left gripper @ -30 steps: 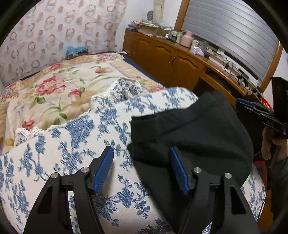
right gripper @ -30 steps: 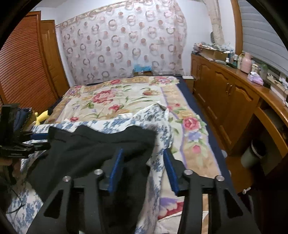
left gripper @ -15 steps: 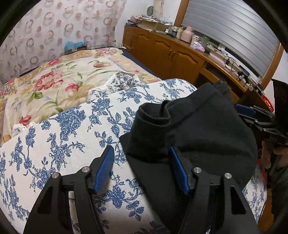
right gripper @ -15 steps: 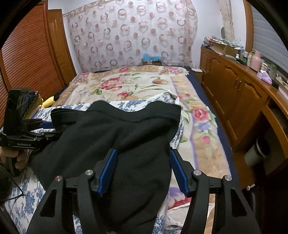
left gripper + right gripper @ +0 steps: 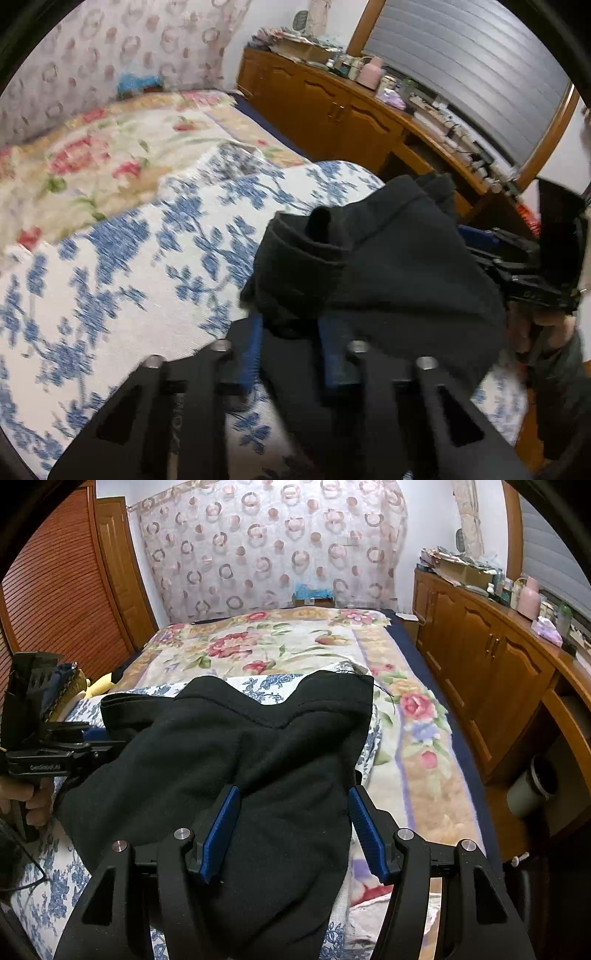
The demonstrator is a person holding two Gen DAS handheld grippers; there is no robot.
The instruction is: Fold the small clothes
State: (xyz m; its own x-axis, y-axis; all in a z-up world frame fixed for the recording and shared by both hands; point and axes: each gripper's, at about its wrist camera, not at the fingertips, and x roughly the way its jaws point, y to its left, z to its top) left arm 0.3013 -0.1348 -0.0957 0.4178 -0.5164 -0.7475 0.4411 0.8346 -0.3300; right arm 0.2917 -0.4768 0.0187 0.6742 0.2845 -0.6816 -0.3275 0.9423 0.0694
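A black garment point(image 5: 388, 266) lies rumpled on a blue-flowered white cover point(image 5: 129, 266) at the near end of the bed. My left gripper point(image 5: 290, 332) has its jaws closing on the garment's near left edge, and the cloth bunches between the blue pads. In the right wrist view the same black garment point(image 5: 258, 746) spreads out flat. My right gripper point(image 5: 293, 792) is open, its pads standing wide with the cloth lying between them. The left gripper point(image 5: 92, 738) shows at the garment's left edge, held by a hand. The right gripper point(image 5: 480, 243) shows at the garment's right side.
A floral blanket point(image 5: 280, 646) covers the far part of the bed. A long wooden cabinet point(image 5: 498, 672) with clutter on top runs along the right. Slatted wardrobe doors point(image 5: 55, 590) stand at the left. A mug point(image 5: 532, 790) lies in a low shelf at the right.
The left jaws went from wide apart to nearly together on the garment's edge. The right jaws opened wider. The garment was drawn toward me and now spreads out more.
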